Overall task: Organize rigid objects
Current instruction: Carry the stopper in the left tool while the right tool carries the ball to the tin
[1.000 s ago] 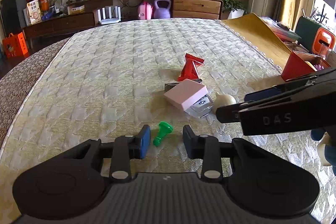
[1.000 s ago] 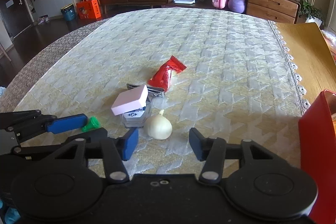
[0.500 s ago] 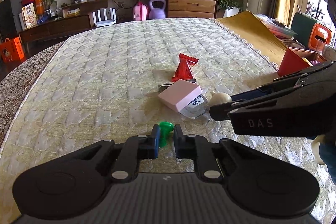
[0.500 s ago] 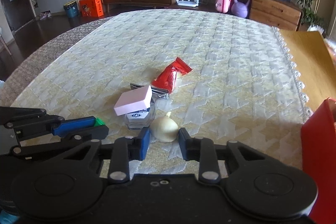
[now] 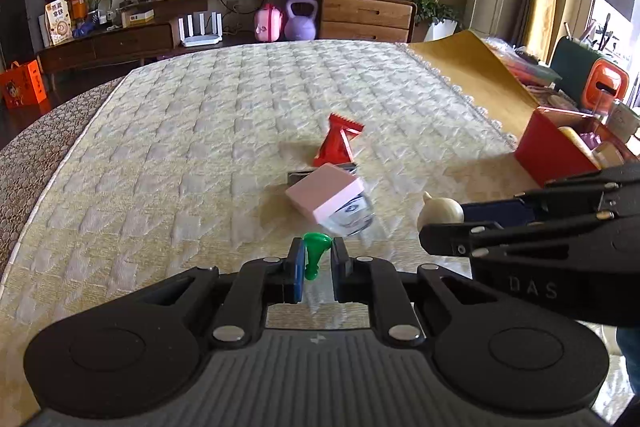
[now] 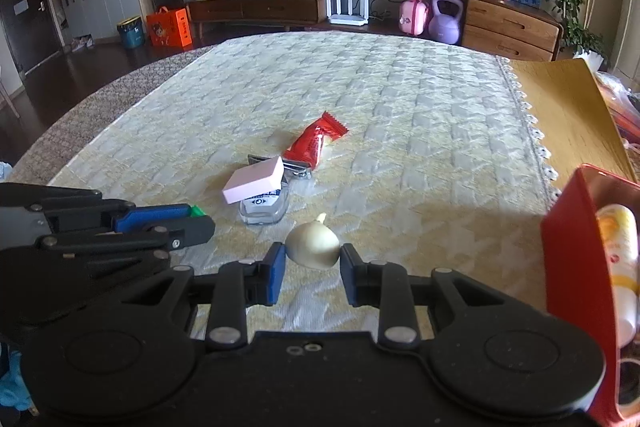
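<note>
My left gripper (image 5: 314, 263) is shut on a small green plastic piece (image 5: 315, 251) and holds it just above the quilted cloth. My right gripper (image 6: 312, 263) is shut on a cream garlic bulb (image 6: 313, 248), which also shows in the left wrist view (image 5: 440, 211). Ahead lie a pink block (image 5: 325, 195) resting on a clear lens case (image 5: 352, 217), a metal razor (image 6: 298, 167) and a red snack packet (image 5: 338, 143). The same pink block (image 6: 254, 179) and packet (image 6: 314, 143) show in the right wrist view.
A red box (image 6: 568, 267) holding a yellow-white bottle stands at the right, also in the left wrist view (image 5: 548, 151). The cloth's lace edge and bare wooden table (image 6: 568, 115) lie to the right. A sideboard (image 5: 240, 23) stands far behind.
Both grippers closed: the left on the green piece, the right on the garlic bulb. Both have lifted slightly with their objects.
</note>
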`<state>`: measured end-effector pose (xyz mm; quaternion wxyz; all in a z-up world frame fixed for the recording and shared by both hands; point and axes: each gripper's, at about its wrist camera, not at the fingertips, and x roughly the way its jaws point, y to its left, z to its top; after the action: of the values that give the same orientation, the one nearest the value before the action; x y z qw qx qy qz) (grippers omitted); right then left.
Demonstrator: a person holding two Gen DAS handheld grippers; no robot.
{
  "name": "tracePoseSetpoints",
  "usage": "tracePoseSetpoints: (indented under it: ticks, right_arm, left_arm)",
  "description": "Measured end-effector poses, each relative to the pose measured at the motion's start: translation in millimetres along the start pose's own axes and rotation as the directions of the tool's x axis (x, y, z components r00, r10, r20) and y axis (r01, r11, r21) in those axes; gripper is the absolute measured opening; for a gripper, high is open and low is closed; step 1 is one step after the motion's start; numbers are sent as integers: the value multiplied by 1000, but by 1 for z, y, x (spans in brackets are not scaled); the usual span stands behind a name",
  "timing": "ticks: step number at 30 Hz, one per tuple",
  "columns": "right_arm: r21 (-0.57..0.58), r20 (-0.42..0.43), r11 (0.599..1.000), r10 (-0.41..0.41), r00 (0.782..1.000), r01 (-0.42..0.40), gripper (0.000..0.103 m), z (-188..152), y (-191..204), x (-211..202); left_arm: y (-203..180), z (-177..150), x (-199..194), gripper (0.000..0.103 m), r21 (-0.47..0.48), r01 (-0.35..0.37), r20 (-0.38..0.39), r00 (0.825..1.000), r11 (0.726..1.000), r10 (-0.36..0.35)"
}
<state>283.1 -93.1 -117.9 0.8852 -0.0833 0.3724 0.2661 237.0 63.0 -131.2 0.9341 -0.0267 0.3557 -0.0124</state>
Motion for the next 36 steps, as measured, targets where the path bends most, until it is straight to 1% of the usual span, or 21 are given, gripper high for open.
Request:
tracePoseSetpoints:
  ticks: [6, 12, 21, 27, 36]
  right_arm:
    - [26, 29, 1000, 17, 999, -18, 28, -3, -6, -29]
    - [30, 47, 999, 15, 999, -16, 28, -6, -10, -57]
    - [43, 87, 999, 3, 996, -7, 29, -12, -22, -102]
    - [56, 108, 998, -26, 994, 20, 29, -18, -35, -126]
    - [110, 130, 992, -76, 989, 61, 29, -34, -73, -153]
  left_arm:
    - [-14, 8, -18, 13, -7, 26, 3, 1000, 1000, -26]
    - [-30, 17, -37, 13, -8, 57, 3, 998, 998, -57]
    - [-58, 26, -64, 13, 22, 80, 25, 996, 997, -80]
    - [-80, 30, -76, 13, 41, 96, 35, 995, 995, -97]
    - [-122, 33, -83, 13, 92, 130, 34, 990, 987, -133]
